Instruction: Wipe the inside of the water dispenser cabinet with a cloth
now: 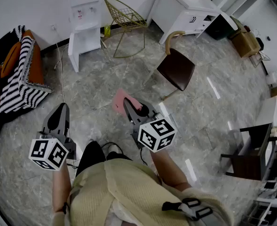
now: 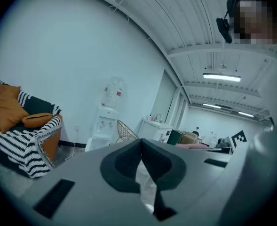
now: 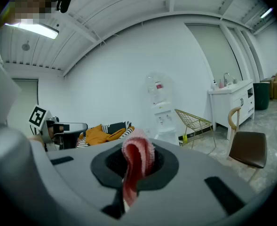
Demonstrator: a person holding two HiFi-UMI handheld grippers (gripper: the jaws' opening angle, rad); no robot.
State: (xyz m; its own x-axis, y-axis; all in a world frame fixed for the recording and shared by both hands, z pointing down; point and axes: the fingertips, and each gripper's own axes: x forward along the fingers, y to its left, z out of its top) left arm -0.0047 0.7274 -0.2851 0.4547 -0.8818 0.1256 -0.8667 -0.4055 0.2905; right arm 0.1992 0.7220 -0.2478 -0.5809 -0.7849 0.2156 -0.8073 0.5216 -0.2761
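The white water dispenser stands against the far wall, several steps ahead; it also shows small in the left gripper view and the right gripper view. My right gripper is shut on a pink cloth, which sticks up folded between the pads. My left gripper is held low at the left, its jaws closed together with nothing in them. Both grippers are far from the dispenser, and its cabinet door looks closed.
A gold wire chair stands right of the dispenser, with a brown chair nearer me. A sofa with striped blanket and orange cushions is at left. A white desk stands at the back right. A cable trails across the marble floor.
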